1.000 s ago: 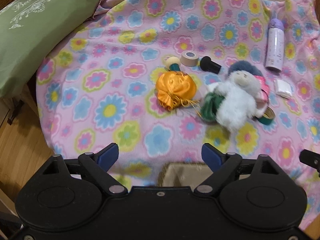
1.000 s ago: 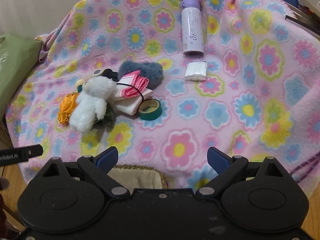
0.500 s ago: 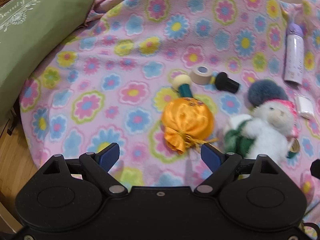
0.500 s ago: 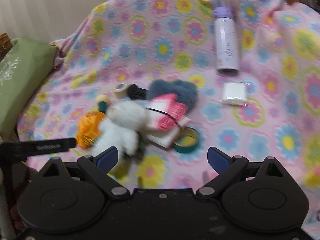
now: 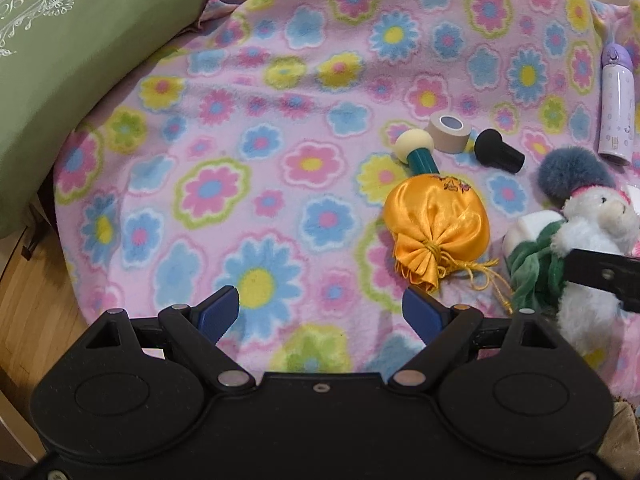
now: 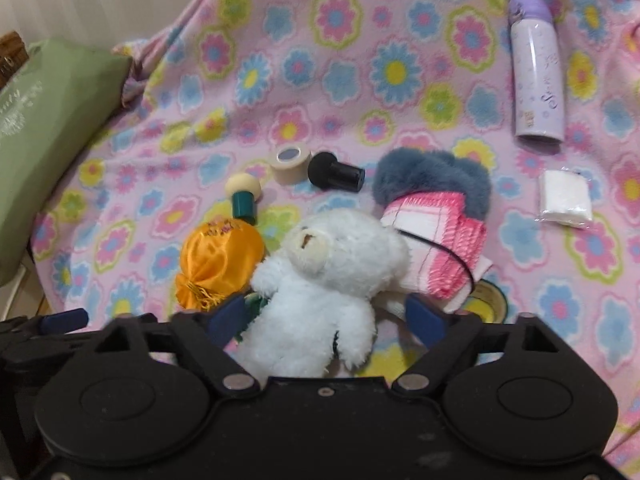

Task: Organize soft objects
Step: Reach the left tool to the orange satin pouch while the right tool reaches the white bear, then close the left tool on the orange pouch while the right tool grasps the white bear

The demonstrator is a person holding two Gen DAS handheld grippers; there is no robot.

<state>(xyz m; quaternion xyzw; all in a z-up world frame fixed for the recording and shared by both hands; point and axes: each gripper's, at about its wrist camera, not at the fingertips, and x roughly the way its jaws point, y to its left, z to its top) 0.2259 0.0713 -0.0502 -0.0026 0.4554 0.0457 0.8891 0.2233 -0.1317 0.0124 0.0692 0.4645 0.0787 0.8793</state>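
A white plush bear [image 6: 320, 280] lies on the flowered blanket [image 6: 340, 60], its body between the open fingers of my right gripper [image 6: 326, 318]; I cannot tell whether they touch it. The bear also shows at the right edge of the left wrist view [image 5: 592, 240], with green cloth [image 5: 536, 264] beside it. An orange satin pouch [image 5: 436, 228] lies just ahead and right of my open, empty left gripper [image 5: 320, 314], and shows in the right wrist view [image 6: 216, 264]. A grey-blue fluffy piece [image 6: 432, 176] and pink-edged folded cloths [image 6: 440, 248] lie right of the bear.
A beige tape roll [image 6: 290, 164], a black-tipped applicator [image 6: 336, 174] and a cream-tipped teal one [image 6: 244, 196] lie behind the pouch. A lavender bottle [image 6: 536, 68], a white packet [image 6: 564, 198] and a green tape ring [image 6: 490, 300] lie right. A green pillow [image 5: 72, 64] is left.
Both grippers have moved forward over the blanket. The right one has closed in until the bear sits between its fingers; the left one has come near the orange pouch.
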